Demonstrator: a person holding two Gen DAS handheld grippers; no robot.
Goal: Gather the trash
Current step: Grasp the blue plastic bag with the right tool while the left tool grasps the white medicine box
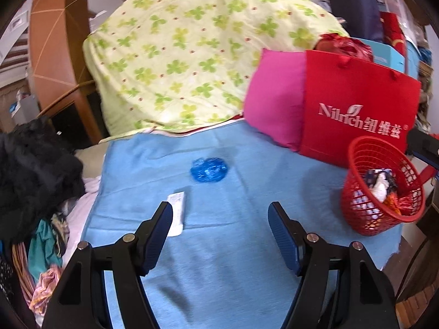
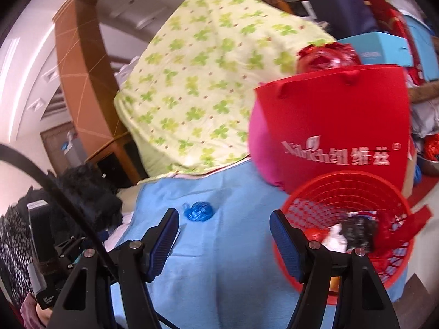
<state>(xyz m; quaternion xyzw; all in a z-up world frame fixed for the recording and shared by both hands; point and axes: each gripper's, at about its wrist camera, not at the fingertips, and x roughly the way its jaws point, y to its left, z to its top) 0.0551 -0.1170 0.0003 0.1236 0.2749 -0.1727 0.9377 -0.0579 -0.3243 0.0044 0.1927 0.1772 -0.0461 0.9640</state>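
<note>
1. On the light blue cloth [image 1: 219, 246] covering the bed, two pieces of trash remain: a crumpled blue plastic wrapper [image 1: 209, 170] and a flat white packet [image 1: 177, 213].
2. Left gripper [image 1: 221, 230]: jaws apart, empty, the packet just beside its left jaw.
3. Right gripper [image 2: 225, 235]: jaws apart, empty, at the red mesh plastic basket [image 2: 343, 189] holding collected trash.
4. Step in hand, as judged: between pickups. Next move: centre the left jaws over the packet, then close.
</note>
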